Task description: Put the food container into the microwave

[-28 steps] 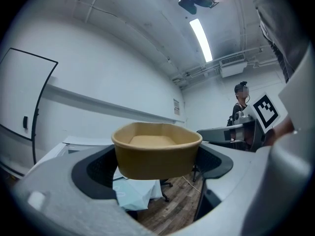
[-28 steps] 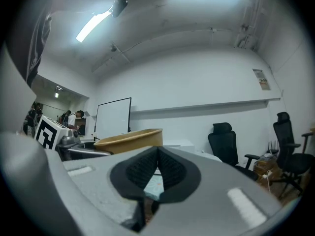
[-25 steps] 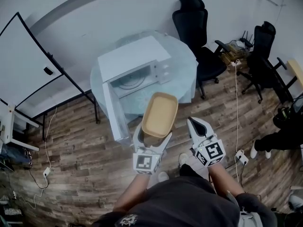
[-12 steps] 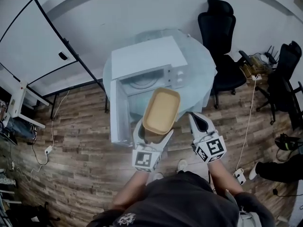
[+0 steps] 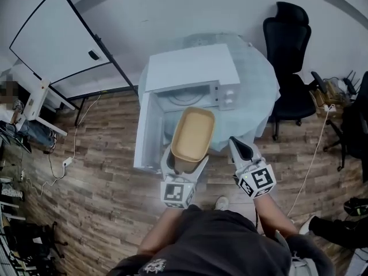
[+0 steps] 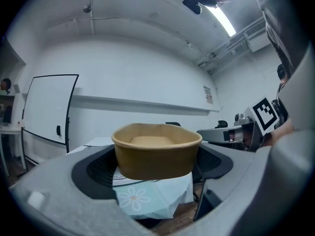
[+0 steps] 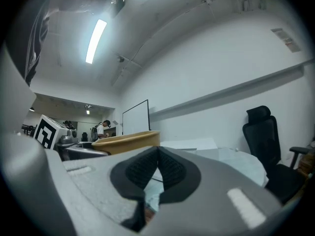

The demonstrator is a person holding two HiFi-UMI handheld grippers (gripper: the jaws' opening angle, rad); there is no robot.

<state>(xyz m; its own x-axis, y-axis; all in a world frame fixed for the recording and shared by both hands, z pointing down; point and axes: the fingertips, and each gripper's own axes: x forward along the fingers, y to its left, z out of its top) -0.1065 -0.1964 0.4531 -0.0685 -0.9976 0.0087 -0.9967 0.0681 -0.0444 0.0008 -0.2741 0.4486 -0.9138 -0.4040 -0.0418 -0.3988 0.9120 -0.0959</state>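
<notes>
A tan, empty food container (image 5: 192, 133) hangs in the air in front of the white microwave (image 5: 190, 76), just before its open cavity (image 5: 187, 99). My left gripper (image 5: 184, 163) is shut on the container's near end; the left gripper view shows the container (image 6: 156, 149) clamped between both jaws. The microwave door (image 5: 147, 132) stands swung out to the left. My right gripper (image 5: 242, 149) floats to the right of the container, jaws pressed together with nothing between them. In the right gripper view the container's rim (image 7: 127, 141) shows at the left.
The microwave sits on a round table (image 5: 256, 102) with a pale floral cloth. A black office chair (image 5: 288, 62) stands at the right and a whiteboard (image 5: 60, 39) at the left. Wooden floor (image 5: 98, 171) lies around the table, with cables at the left.
The view has closed in on the microwave: it now lies more central and nearer. The container in my left gripper now sits right at the cavity opening. The right gripper kept its place beside it.
</notes>
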